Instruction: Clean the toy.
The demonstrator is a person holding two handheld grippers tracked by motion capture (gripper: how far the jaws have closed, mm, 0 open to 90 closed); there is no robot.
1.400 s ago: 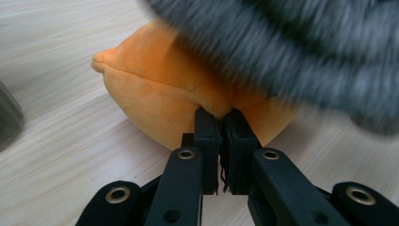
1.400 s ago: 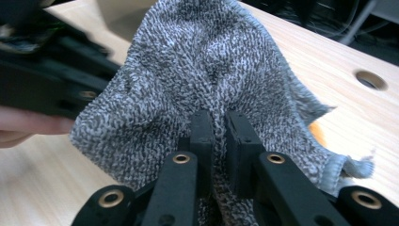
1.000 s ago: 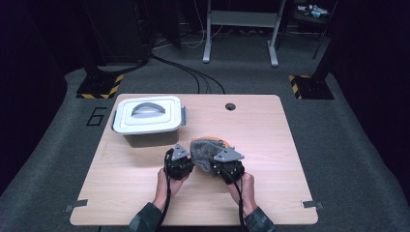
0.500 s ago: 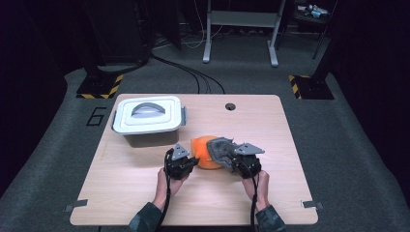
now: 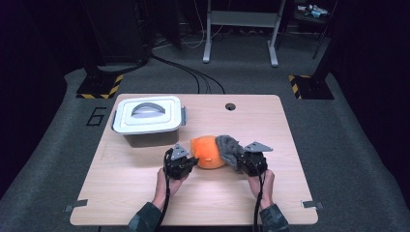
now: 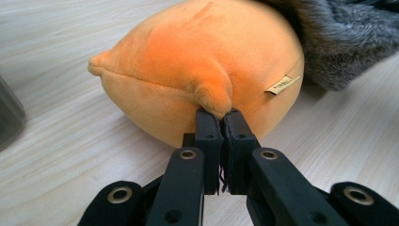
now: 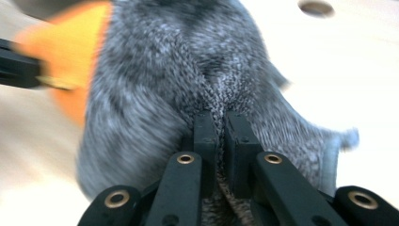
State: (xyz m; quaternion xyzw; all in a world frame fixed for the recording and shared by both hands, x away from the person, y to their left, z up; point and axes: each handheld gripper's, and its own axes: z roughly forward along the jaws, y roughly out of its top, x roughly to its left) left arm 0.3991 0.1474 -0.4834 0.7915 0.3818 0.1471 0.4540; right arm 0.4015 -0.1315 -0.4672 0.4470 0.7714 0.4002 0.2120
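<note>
L gripper jaws pinching nub of orange plush at desk centre, R gripper jaws pinching grey fuzzy cover at plush's 3 o'clock: hold L fixed, peel cover slowly toward 3 o'clock, w/o lifting plush.

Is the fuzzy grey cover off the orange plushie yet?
Not quite. The grey cover is peeled off most of the orange plush. The left gripper pinches the plush, the right gripper pinches the cover. The last overlapping edge is left.
</note>
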